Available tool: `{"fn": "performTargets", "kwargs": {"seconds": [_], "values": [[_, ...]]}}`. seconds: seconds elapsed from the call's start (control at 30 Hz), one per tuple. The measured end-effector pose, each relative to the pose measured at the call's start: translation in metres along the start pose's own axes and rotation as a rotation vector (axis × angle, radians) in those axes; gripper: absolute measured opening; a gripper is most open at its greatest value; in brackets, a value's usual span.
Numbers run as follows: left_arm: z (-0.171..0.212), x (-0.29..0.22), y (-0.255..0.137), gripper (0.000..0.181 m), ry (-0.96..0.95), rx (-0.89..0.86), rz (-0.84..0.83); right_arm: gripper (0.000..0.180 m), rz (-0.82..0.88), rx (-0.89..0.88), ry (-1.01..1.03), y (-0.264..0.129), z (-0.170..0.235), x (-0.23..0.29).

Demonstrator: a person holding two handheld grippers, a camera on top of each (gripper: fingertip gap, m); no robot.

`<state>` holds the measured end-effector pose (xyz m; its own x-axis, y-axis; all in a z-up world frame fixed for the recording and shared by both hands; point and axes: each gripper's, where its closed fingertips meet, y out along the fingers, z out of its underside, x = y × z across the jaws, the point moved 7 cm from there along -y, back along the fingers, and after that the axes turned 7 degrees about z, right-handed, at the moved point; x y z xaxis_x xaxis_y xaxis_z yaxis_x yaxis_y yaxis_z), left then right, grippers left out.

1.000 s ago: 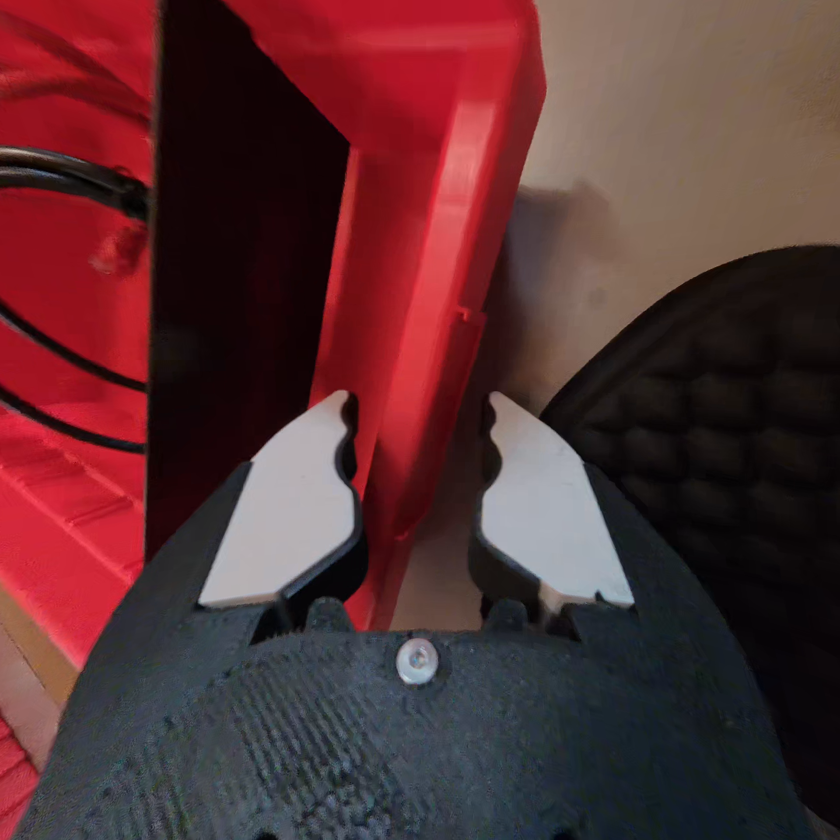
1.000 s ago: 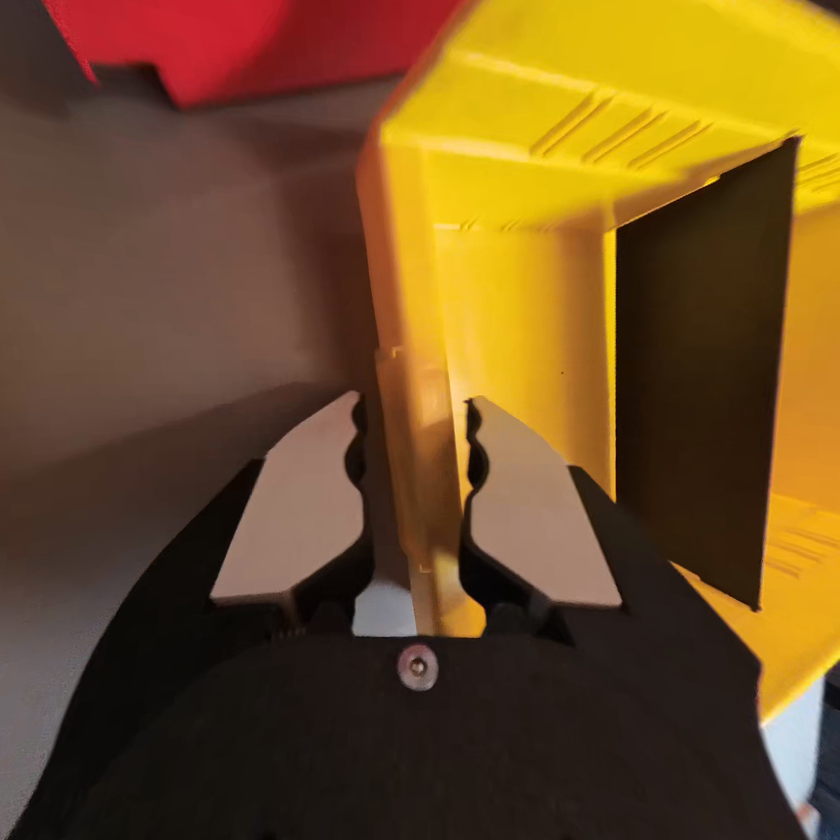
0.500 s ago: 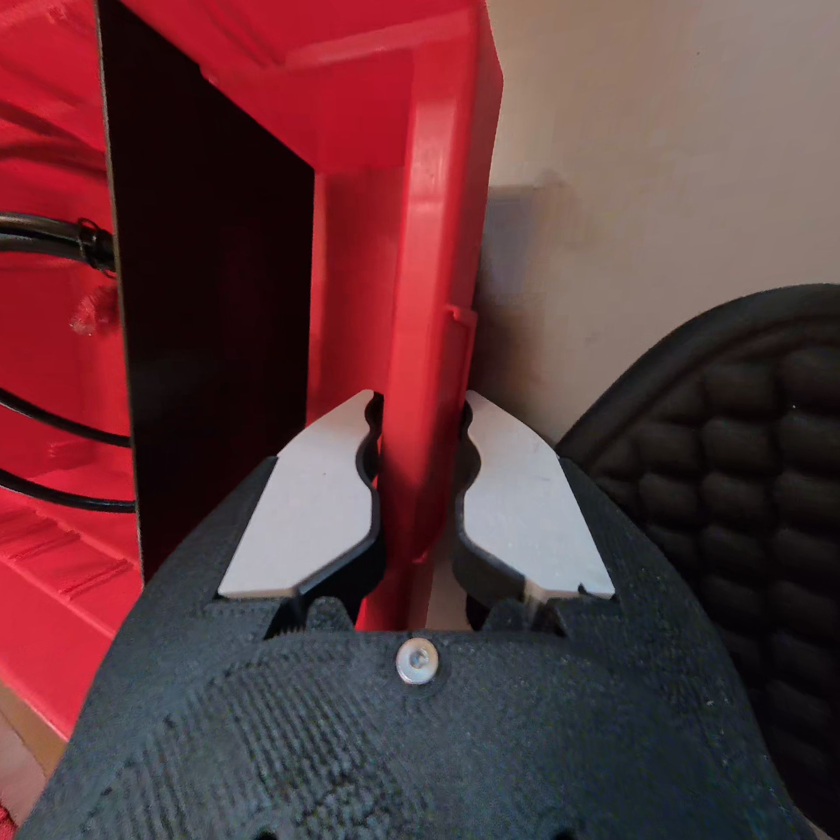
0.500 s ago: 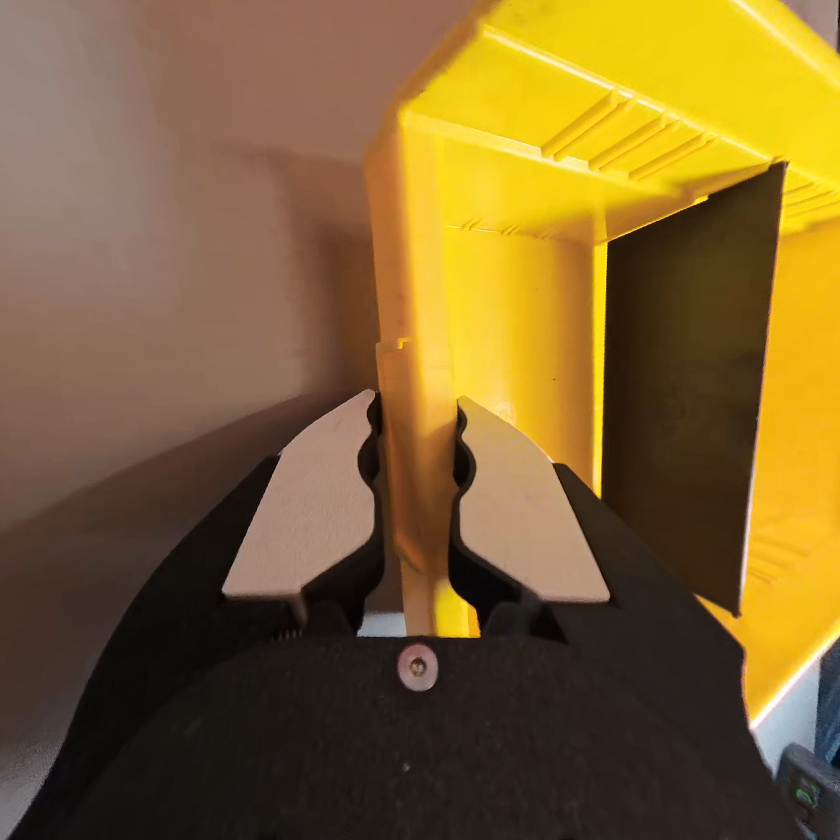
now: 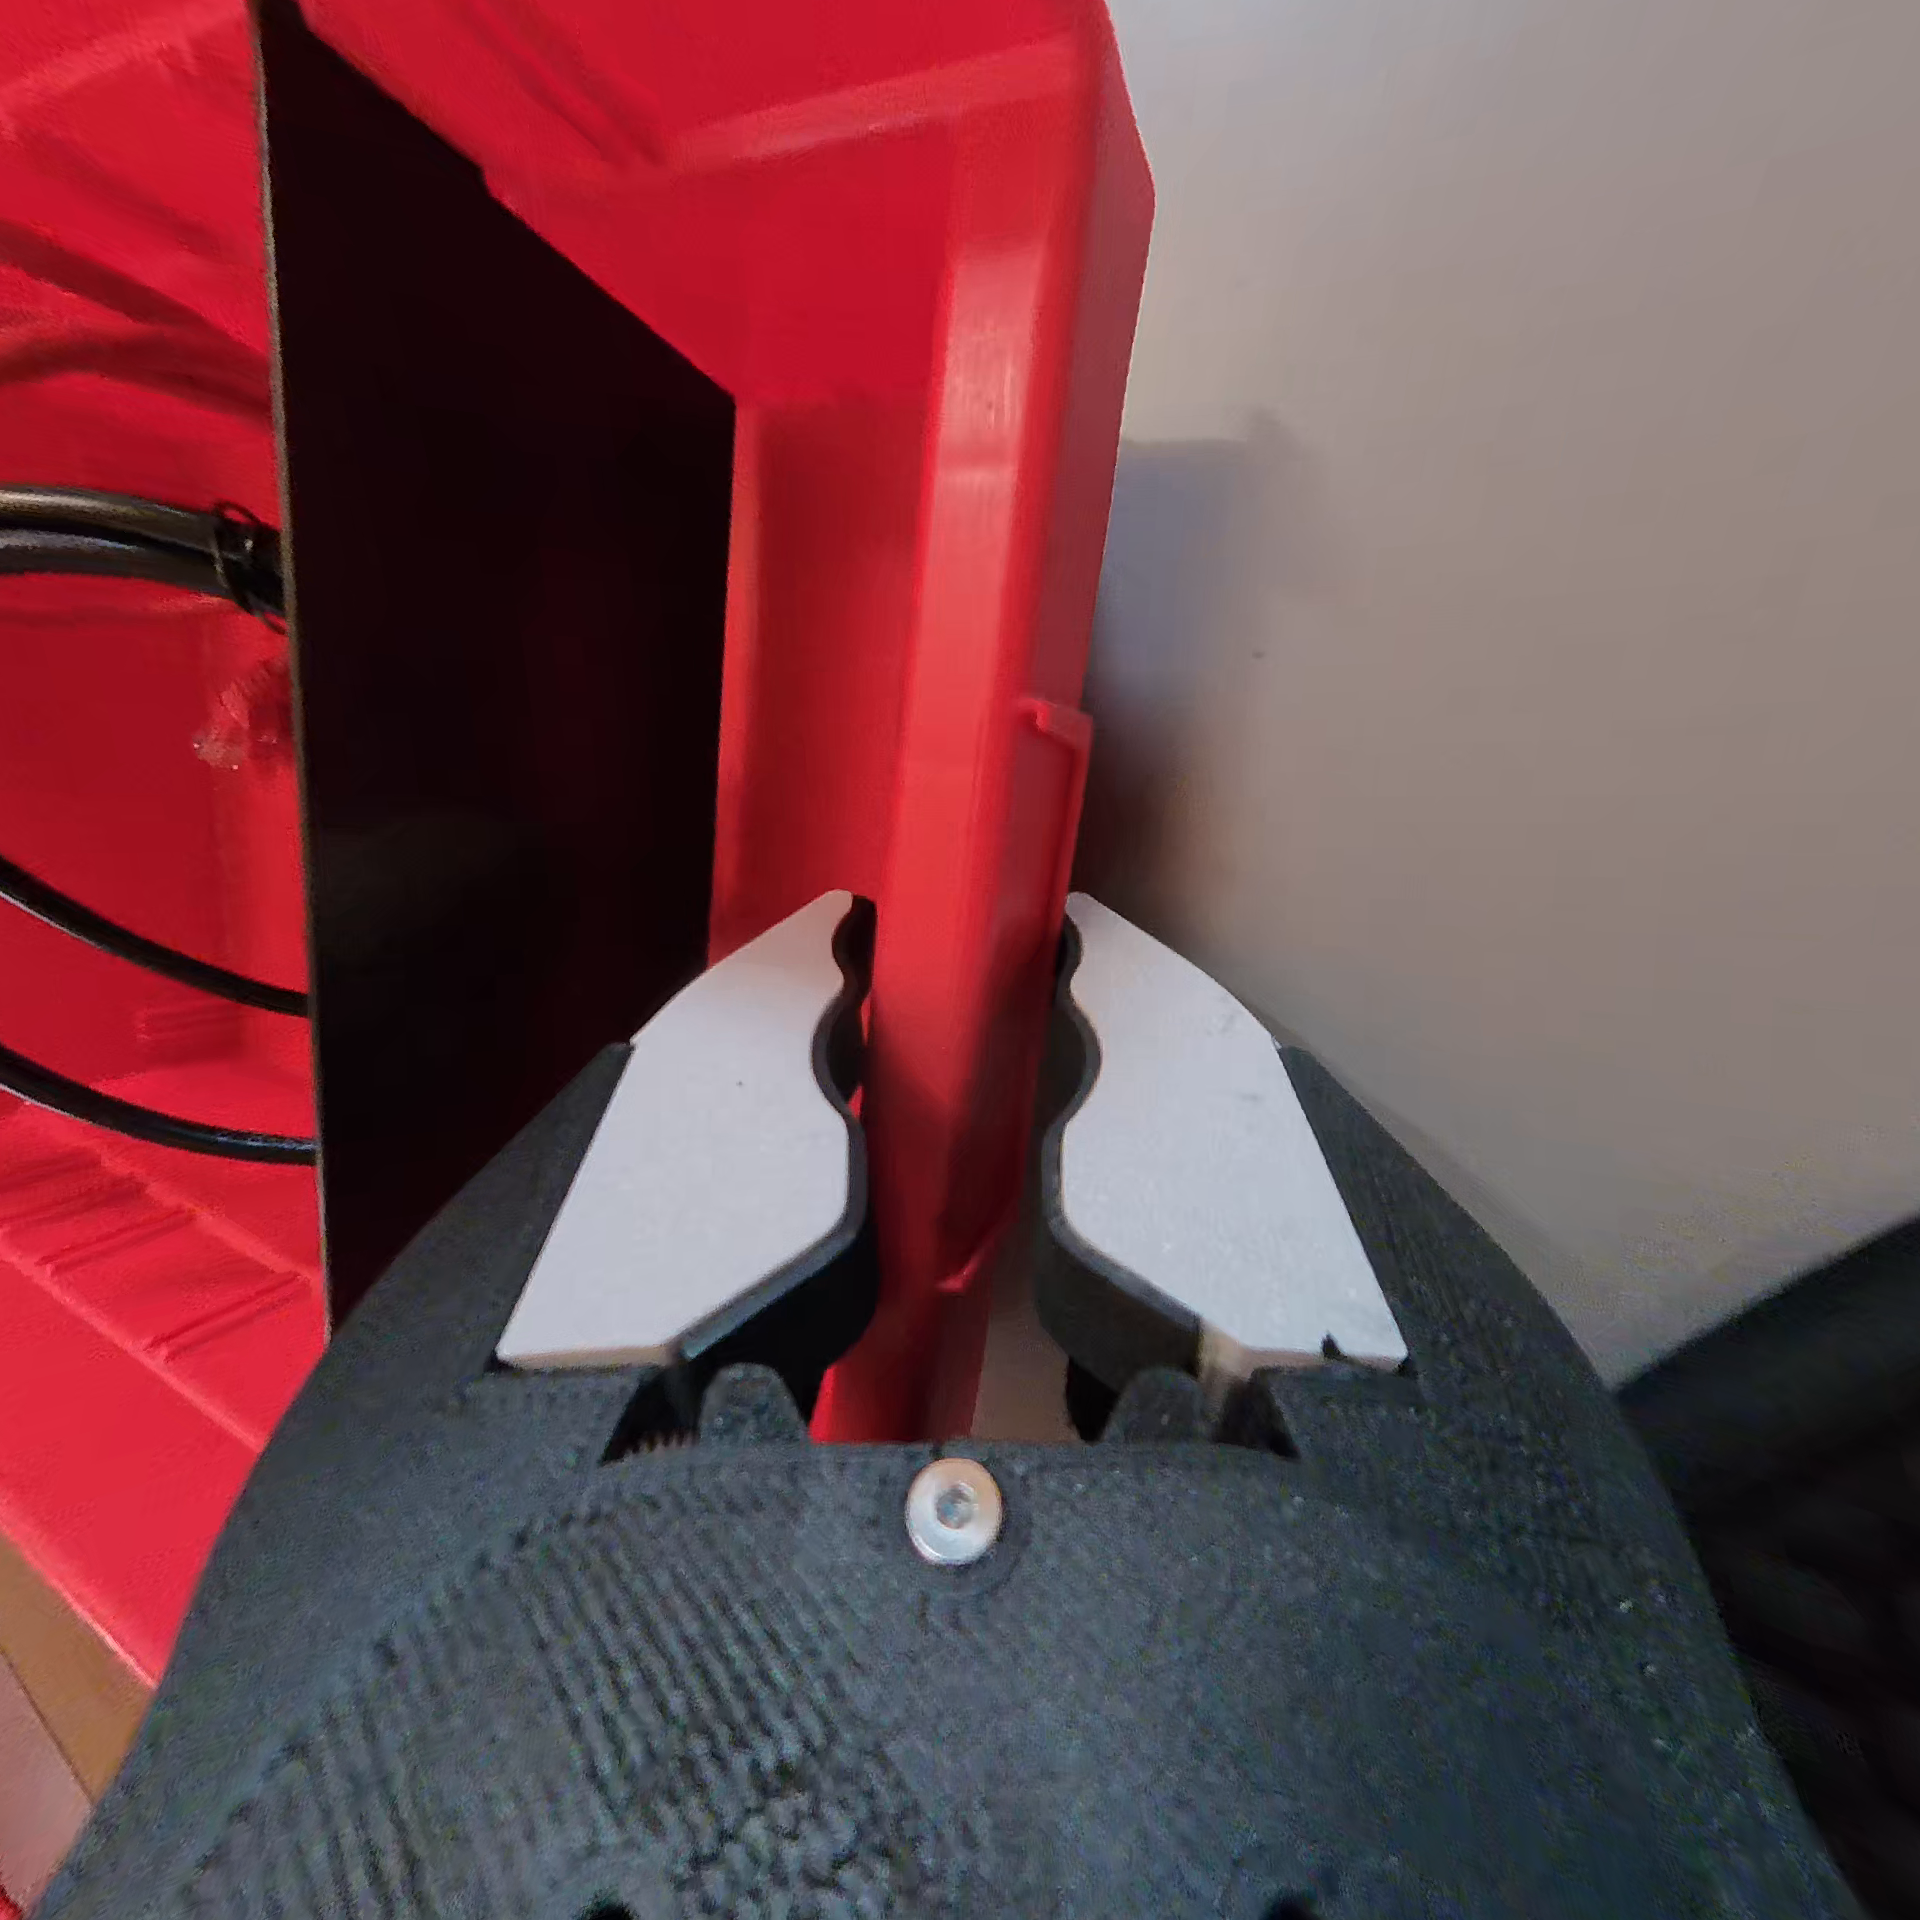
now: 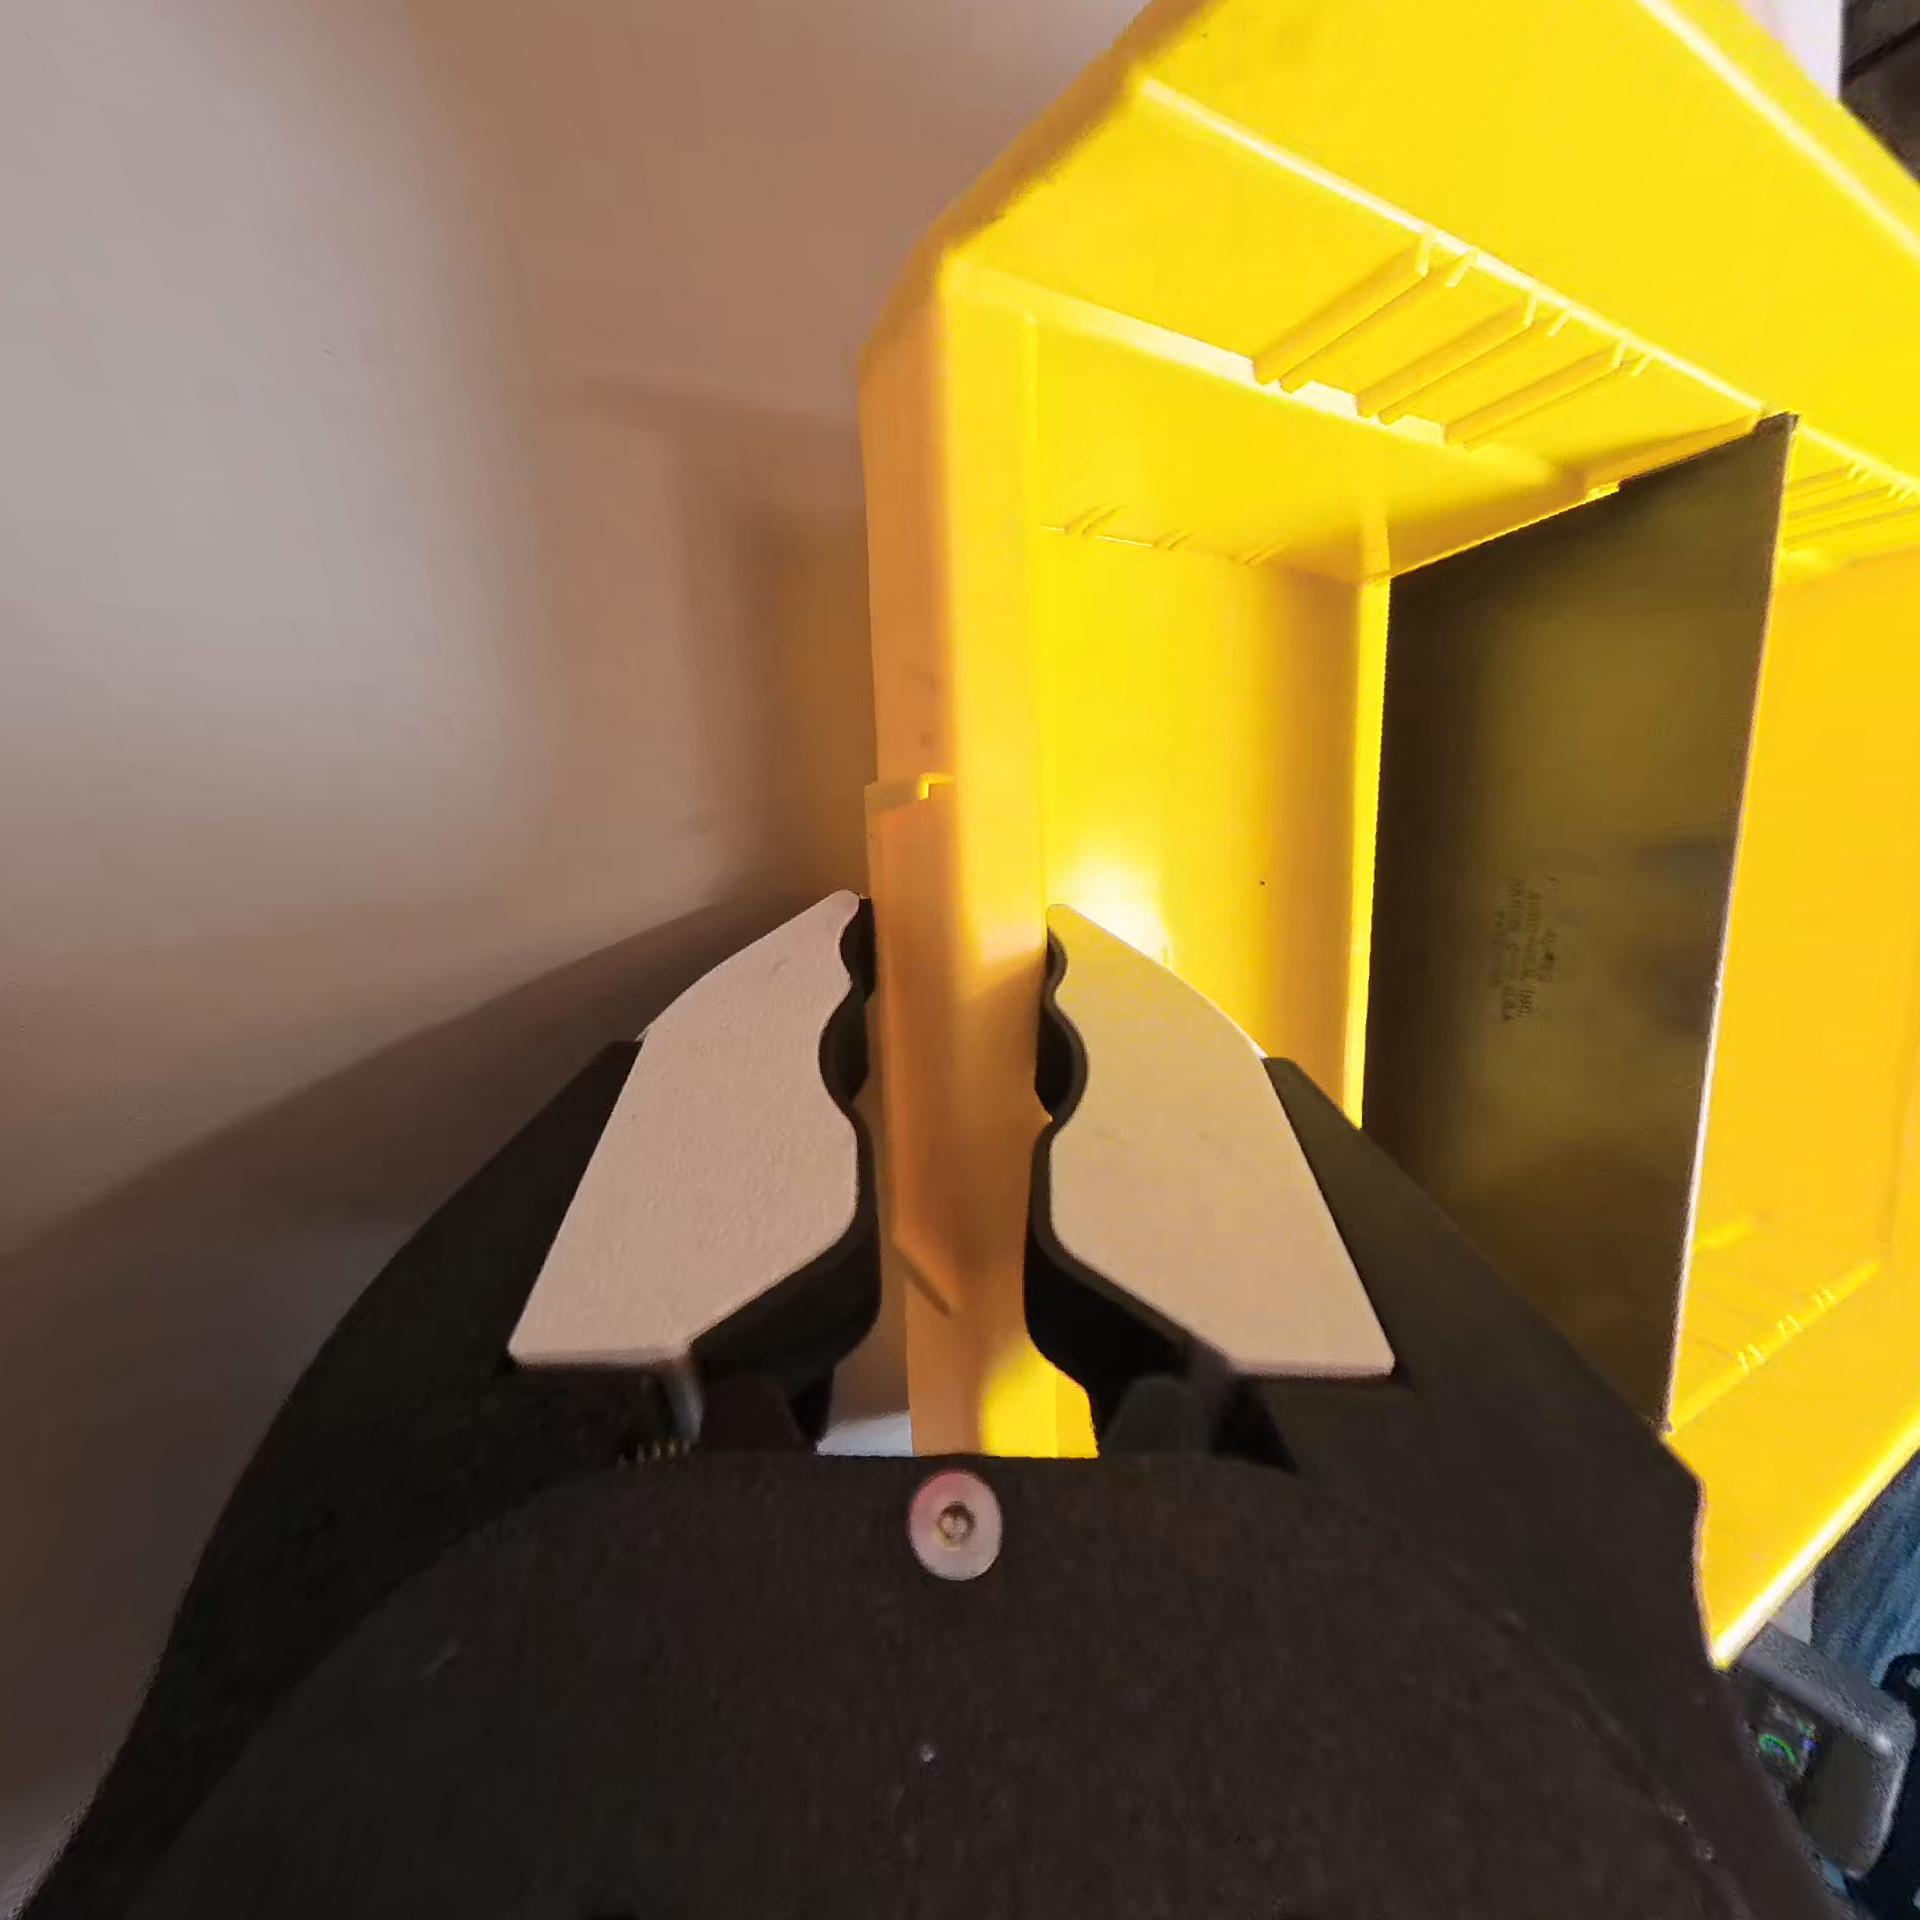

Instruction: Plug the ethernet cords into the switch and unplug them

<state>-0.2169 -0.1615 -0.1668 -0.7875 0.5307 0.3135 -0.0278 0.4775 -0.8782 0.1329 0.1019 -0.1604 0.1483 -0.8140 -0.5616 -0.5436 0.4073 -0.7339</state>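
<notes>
My left gripper (image 5: 961, 914) is shut on the right side wall of a red plastic bin (image 5: 997, 623). A black divider panel (image 5: 488, 675) stands inside the bin. Black ethernet cords (image 5: 114, 540) lie in the bin left of the panel, with a clear plug (image 5: 234, 727) hanging below them. My right gripper (image 6: 951, 914) is shut on the left side wall of a yellow plastic bin (image 6: 956, 727), which has a dark divider panel (image 6: 1558, 883) inside. No switch is in view.
A pale wall (image 5: 1507, 520) is close behind the red bin and it also shows in the right wrist view (image 6: 364, 520). A black padded cushion (image 5: 1787, 1455) lies at the lower right of the left wrist view. A dark device (image 6: 1808, 1745) sits below the yellow bin. The grippers' ends are close to 40 centimetres from one another.
Both grippers closed from a wider gap onto the bin walls. The red bin shifted in the left view and the black cushion slid down and right. The yellow bin tilted.
</notes>
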Motion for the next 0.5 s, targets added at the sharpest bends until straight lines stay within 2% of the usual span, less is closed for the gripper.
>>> {"fn": "performTargets", "kwargs": {"seconds": [0.33,0.5], "values": [[-0.010,0.041,0.020,0.036,-0.140,-0.048,-0.045,0.030,0.077,-0.054,-0.068,0.015,0.006,-0.020],[-0.018,0.037,0.016,0.044,-0.172,-0.059,-0.062,0.040,0.123,-0.107,0.004,0.005,0.005,-0.014]]}}
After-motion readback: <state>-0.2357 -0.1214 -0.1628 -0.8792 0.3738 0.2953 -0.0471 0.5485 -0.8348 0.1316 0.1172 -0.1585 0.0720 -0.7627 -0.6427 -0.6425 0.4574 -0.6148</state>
